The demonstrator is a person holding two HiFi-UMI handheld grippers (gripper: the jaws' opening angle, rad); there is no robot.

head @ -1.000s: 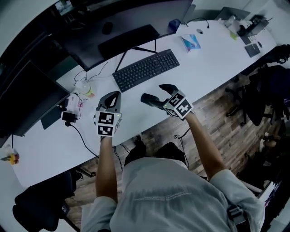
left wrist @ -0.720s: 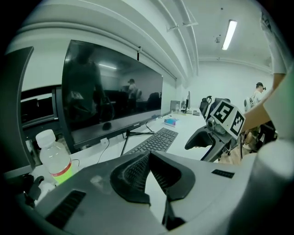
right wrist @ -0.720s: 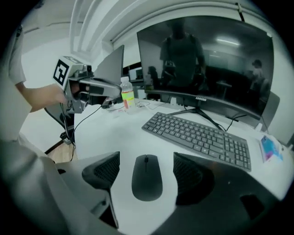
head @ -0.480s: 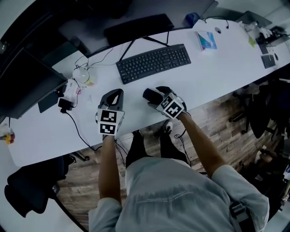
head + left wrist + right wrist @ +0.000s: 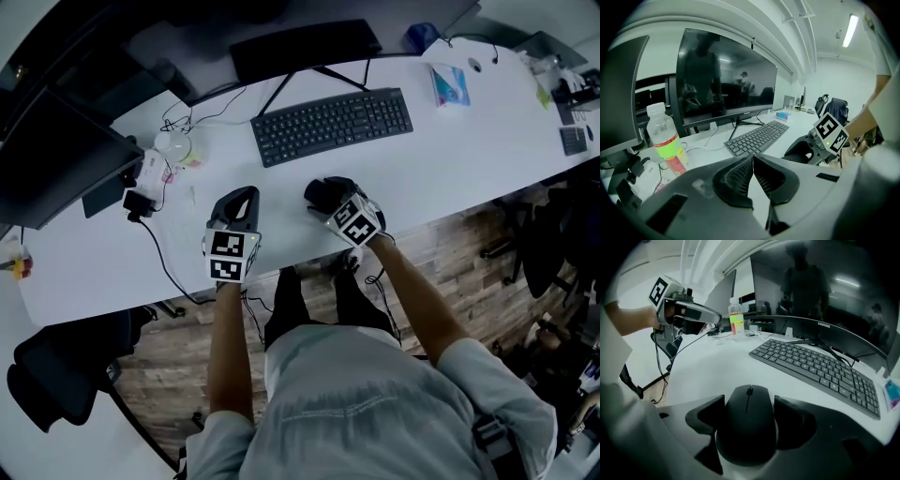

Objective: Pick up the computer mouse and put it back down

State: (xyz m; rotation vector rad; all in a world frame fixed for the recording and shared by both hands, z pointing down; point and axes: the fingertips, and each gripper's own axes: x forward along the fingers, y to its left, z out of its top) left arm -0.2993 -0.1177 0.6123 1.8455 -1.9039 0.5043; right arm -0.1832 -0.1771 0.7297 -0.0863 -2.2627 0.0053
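- Computer mouse (image 5: 747, 423): black, scroll wheel facing away from the camera. It sits between the 2 jaws of the right gripper (image 5: 749, 403), near the front edge of the white desk (image 5: 450, 141) and just in front of the keyboard (image 5: 332, 126).
- Right gripper: both jaws are closed in against the flanks of the mouse, 1 on each side, with no clear gap in the right gripper view. The grasp therefore appears made.
- Lift: no view shows for certain whether the underside of the mouse is on the desk or raised off it.
- Left gripper (image 5: 753, 157): jaw tips meet with nothing between them. It hangs over the desk to the left, well apart from the mouse, with no part in the step.
- Progress, as judged: the pick-up is under way or done. Setting the mouse back on the desk and parting the jaws remain.
- Surroundings: a drinks bottle (image 5: 665, 140) and a monitor (image 5: 726, 84) lie beyond, clear of the working area.
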